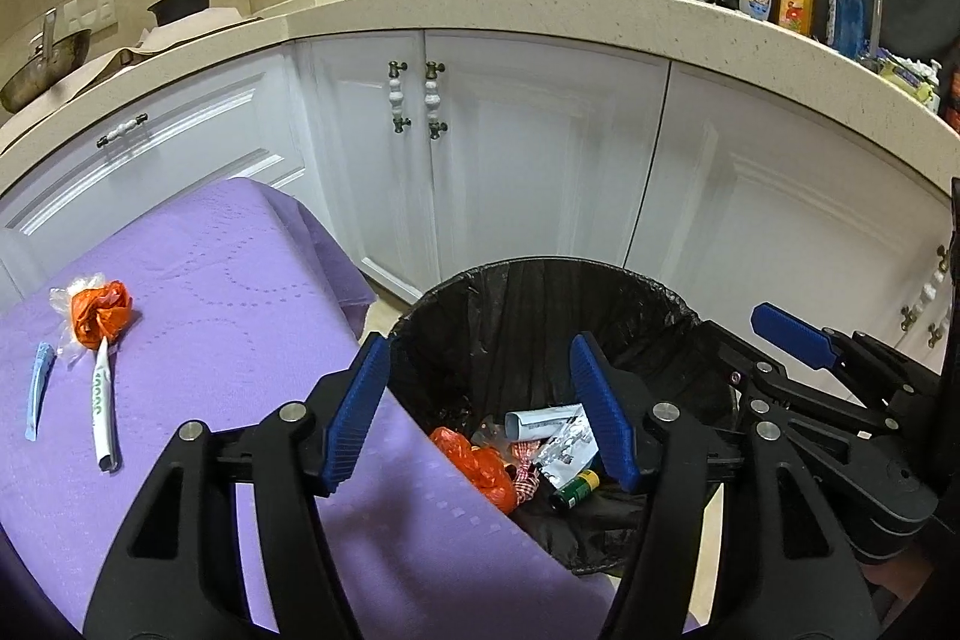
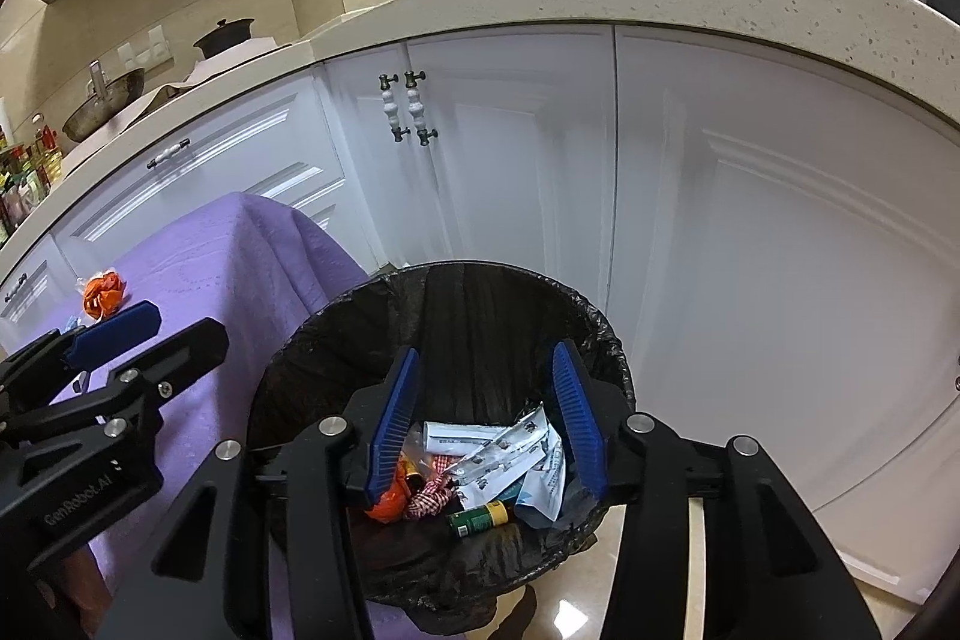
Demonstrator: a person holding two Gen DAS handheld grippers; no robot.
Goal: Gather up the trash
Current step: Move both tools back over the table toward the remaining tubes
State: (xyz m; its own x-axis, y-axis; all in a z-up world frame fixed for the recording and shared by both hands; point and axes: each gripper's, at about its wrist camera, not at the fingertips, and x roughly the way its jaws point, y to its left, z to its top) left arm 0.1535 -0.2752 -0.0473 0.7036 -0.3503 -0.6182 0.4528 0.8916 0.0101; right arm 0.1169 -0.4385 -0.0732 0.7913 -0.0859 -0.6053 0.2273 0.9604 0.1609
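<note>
A bin (image 1: 540,274) (image 2: 336,310) lined with a black bag stands on the floor beside the purple-covered table (image 1: 240,292) (image 2: 240,250). Inside lie an orange wrapper (image 1: 480,466) (image 2: 387,505), white packets (image 1: 540,421) (image 2: 498,448), a checked scrap and a green battery (image 1: 576,490) (image 2: 480,517). My left gripper (image 1: 480,406) hangs open over the bin's left rim, nothing between its blue pads. My right gripper (image 2: 489,418) hangs open over the bin, also holding nothing. On the table rest an orange crumpled wrapper (image 1: 99,313) (image 2: 103,293), a white tube (image 1: 103,412) and a light blue stick (image 1: 39,388).
White cabinet doors (image 1: 510,148) (image 2: 720,220) rise right behind the bin under a speckled counter (image 1: 540,1). Bottles, bowls and a pan sit on that counter. Glossy floor (image 2: 708,568) shows to the right of the bin.
</note>
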